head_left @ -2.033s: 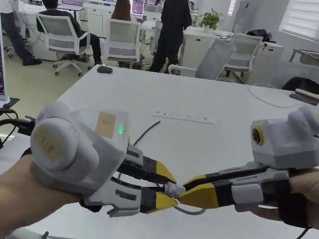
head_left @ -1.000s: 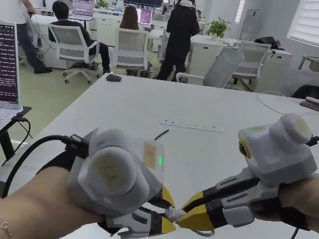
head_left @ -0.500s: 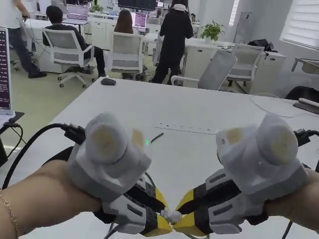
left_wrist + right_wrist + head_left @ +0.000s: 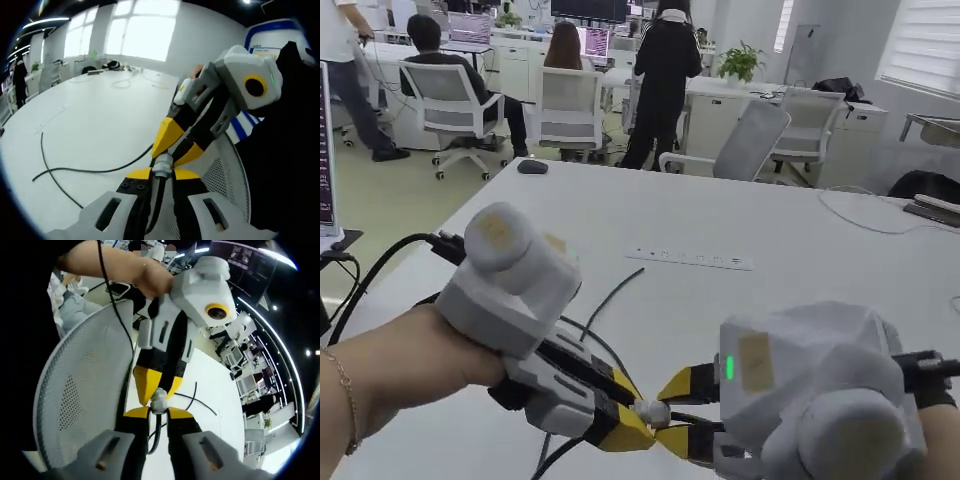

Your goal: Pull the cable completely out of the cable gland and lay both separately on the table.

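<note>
Since my left claw point(image 4: 632, 410) and right claw point(image 4: 670, 412) both pinch shut on the cable gland point(image 4: 650, 411) between their tips, I'd shift one onto the cable point(image 4: 610, 290) beside it, then pull straight apart.

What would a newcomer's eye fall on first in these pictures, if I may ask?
The left hand-held gripper and the right hand-held gripper meet tip to tip low in the head view, both pinching a small white cable gland. From there a black cable trails away across the white table. Beyond the table, people stand and sit at desks in the office.
</note>
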### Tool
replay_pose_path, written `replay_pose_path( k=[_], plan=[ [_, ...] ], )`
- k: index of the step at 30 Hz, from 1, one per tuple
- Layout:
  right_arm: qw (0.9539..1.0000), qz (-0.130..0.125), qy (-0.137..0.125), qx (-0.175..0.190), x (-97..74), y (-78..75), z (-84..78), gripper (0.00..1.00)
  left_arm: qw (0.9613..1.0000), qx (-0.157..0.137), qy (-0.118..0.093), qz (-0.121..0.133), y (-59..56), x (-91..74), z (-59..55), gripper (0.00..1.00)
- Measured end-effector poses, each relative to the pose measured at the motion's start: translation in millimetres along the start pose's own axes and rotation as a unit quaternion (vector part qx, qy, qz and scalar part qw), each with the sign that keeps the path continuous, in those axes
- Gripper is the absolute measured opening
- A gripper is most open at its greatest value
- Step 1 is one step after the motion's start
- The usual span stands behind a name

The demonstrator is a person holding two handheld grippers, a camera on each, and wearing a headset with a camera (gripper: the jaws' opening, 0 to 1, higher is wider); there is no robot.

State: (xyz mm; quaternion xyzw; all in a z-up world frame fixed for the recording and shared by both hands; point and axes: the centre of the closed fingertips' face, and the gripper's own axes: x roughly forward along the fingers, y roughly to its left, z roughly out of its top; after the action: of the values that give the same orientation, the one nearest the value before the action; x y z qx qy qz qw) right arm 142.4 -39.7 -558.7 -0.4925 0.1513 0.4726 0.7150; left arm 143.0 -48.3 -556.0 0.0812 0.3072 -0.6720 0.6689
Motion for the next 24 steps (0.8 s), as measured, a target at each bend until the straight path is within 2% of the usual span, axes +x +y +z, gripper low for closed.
replay_pose_path(
  k=[1,3,6,8,9,10,12,13,14,15,16,17,18,19,20,21,22,23,24],
  plan=[
    [0.9999,0.001,-0.009,0.009,0.5,1.6,1.9,0.1,1.0,0.004,0.003,0.005,5.0,-1.2,-2.2,0.16],
    [0.9997,-0.002,-0.015,0.02,0.5,-0.9,2.0,0.1,1.0,0.008,-0.001,0.005,4.7,-1.9,-2.7,0.16],
    [0.9997,-0.012,-0.02,0.01,-0.2,-3.1,4.9,0.1,0.9999,-0.003,-0.008,0.009,3.2,-3.7,-1.2,0.16],
    [0.9997,-0.013,-0.021,0.008,0.3,-4.0,5.5,0.11,0.9998,-0.001,-0.005,0.017,2.0,-4.2,-1.5,0.16],
    [0.9991,0.009,-0.028,0.029,2.4,0.4,5.5,0.11,0.9991,0.023,0.013,0.032,1.8,-4.0,-5.4,0.16],
    [0.9985,0.017,-0.03,0.042,2.7,0.9,5.0,0.12,0.9983,0.039,0.019,0.04,1.3,-3.5,-6.2,0.16],
    [0.9921,0.046,-0.042,0.108,2.9,3.6,3.9,0.12,0.9952,0.074,0.032,0.056,0.2,-2.5,-7.4,0.16],
    [0.9885,0.058,-0.054,0.129,1.5,3.2,2.9,0.11,0.9918,0.103,0.033,0.068,-0.4,-2.5,-5.6,0.16],
    [0.9863,0.067,-0.063,0.138,0.5,2.8,3.0,0.11,0.9917,0.102,0.032,0.072,-2.1,-2.4,-5.3,0.16],
    [0.9791,0.084,-0.08,0.167,-1.1,3.9,4.8,0.11,0.9873,0.116,0.063,0.089,2.0,-5.5,-11.8,0.16],
    [0.9732,0.097,-0.089,0.189,-2.5,5.4,5.2,0.11,0.9828,0.138,0.077,0.095,1.7,-6.5,-14.3,0.16],
    [0.9618,0.125,-0.103,0.221,-4.7,8.9,7.0,0.11,0.9818,0.143,0.082,0.095,-1.4,-4.9,-14.5,0.16],
    [0.9576,0.132,-0.11,0.231,-6.0,7.9,6.8,0.12,0.9829,0.14,0.074,0.094,-4.7,-3.6,-12.3,0.16],
    [0.9562,0.135,-0.114,0.234,-6.5,7.5,6.8,0.12,0.9825,0.142,0.073,0.095,-5.0,-3.5,-11.8,0.16],
    [0.9528,0.141,-0.119,0.241,-8.2,6.2,5.7,0.12,0.9819,0.146,0.069,0.098,-6.5,-4.0,-9.5,0.16],
    [0.9475,0.146,-0.121,0.257,-9.2,4.2,3.9,0.15,0.981,0.151,0.065,0.103,-6.6,-4.7,-6.9,0.16],
    [0.9454,0.144,-0.123,0.265,-10.2,1.5,3.0,0.18,0.9796,0.158,0.064,0.107,-7.2,-5.7,-5.9,0.16],
    [0.9429,0.141,-0.13,0.273,-11.7,-3.3,2.2,0.2,0.974,0.182,0.068,0.117,-5.1,-7.4,-3.7,0.16],
    [0.9396,0.142,-0.135,0.281,-13.4,-5.8,1.8,0.2,0.9701,0.194,0.073,0.126,-4.0,-9.0,-3.6,0.16]
  ],
)
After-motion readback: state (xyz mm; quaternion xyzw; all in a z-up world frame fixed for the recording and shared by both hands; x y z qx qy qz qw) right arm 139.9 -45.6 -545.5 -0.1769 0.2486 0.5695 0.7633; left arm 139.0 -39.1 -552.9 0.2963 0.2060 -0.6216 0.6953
